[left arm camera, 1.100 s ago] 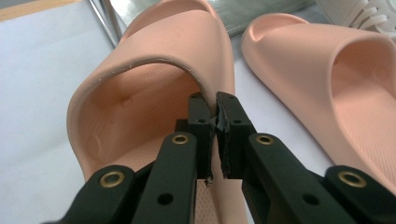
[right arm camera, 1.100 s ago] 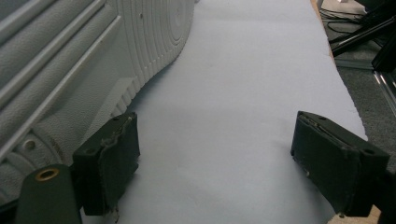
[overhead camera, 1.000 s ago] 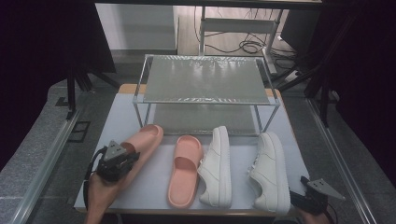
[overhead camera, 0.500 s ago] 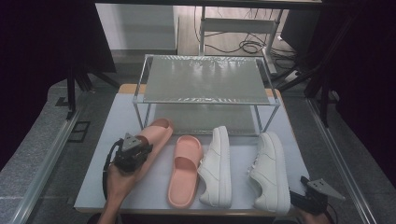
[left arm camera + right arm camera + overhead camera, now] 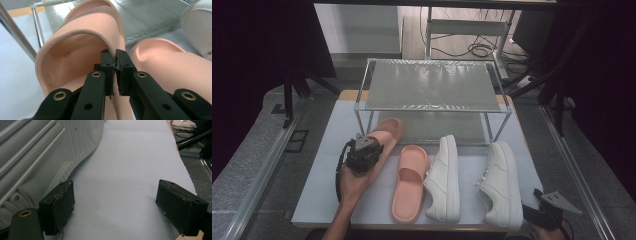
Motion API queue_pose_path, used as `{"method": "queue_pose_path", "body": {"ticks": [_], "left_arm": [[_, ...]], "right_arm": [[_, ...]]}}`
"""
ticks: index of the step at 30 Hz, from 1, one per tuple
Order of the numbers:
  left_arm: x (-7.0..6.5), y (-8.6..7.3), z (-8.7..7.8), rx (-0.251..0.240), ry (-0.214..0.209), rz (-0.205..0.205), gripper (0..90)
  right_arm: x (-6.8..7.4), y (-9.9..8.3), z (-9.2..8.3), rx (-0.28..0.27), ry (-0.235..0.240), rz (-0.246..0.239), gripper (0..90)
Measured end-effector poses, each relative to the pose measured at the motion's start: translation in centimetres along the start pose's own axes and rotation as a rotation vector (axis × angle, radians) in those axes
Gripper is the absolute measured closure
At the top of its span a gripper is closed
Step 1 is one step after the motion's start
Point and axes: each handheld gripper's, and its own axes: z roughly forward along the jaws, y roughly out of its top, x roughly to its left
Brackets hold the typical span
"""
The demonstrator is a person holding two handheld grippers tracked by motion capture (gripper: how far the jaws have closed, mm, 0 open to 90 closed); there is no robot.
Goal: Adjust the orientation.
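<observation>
Pale blue table cover [image 5: 327,170] under a two-tier metal rack [image 5: 432,85], dark room around. From the high view: left gripper [image 5: 364,152] clamped on a pink slide sandal [image 5: 387,132], toe of that sandal reaching forward of the gripper, just under the rack's front edge; second pink sandal [image 5: 409,182] just right of the gripper, flat on the cover; two white sneakers [image 5: 444,180] further right. Right gripper [image 5: 547,215] at the near right corner, just beside the heel of the outer sneaker. From the left gripper view: jaws pinched tight on the strap edge of the held sandal [image 5: 82,47], second sandal [image 5: 170,65] close on the right, a rack leg [image 5: 17,37] to the left. From the right gripper view: jaws spread wide with bare cover [image 5: 130,170] between them, ribbed white sneaker sole [image 5: 50,150] touching the left jaw's outer side.
</observation>
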Motion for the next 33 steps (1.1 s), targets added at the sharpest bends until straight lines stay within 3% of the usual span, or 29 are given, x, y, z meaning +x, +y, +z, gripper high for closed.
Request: {"method": "queue_pose_path", "body": {"ticks": [8, 20, 27, 33], "left_arm": [[-0.2, 0.8, 1.7, -0.014, 0.03, -0.011, 84.9], [-0.2, 1.5, 4.9, -0.018, 0.112, -0.028, 84.9], [-0.4, 1.6, 6.0, 0.032, 0.099, -0.011, 83.8], [-0.3, 1.9, 5.6, 0.045, 0.074, -0.007, 75.5]], "right_arm": [[0.0, 0.0, 0.0, 0.001, 0.001, 0.0, 15.5], [0.0, 0.0, 0.0, 0.001, 0.002, -0.002, 15.4], [0.0, 0.0, 0.0, 0.003, 0.001, -0.006, 15.5], [0.0, 0.0, 0.0, 0.001, 0.002, -0.005, 15.5]]}}
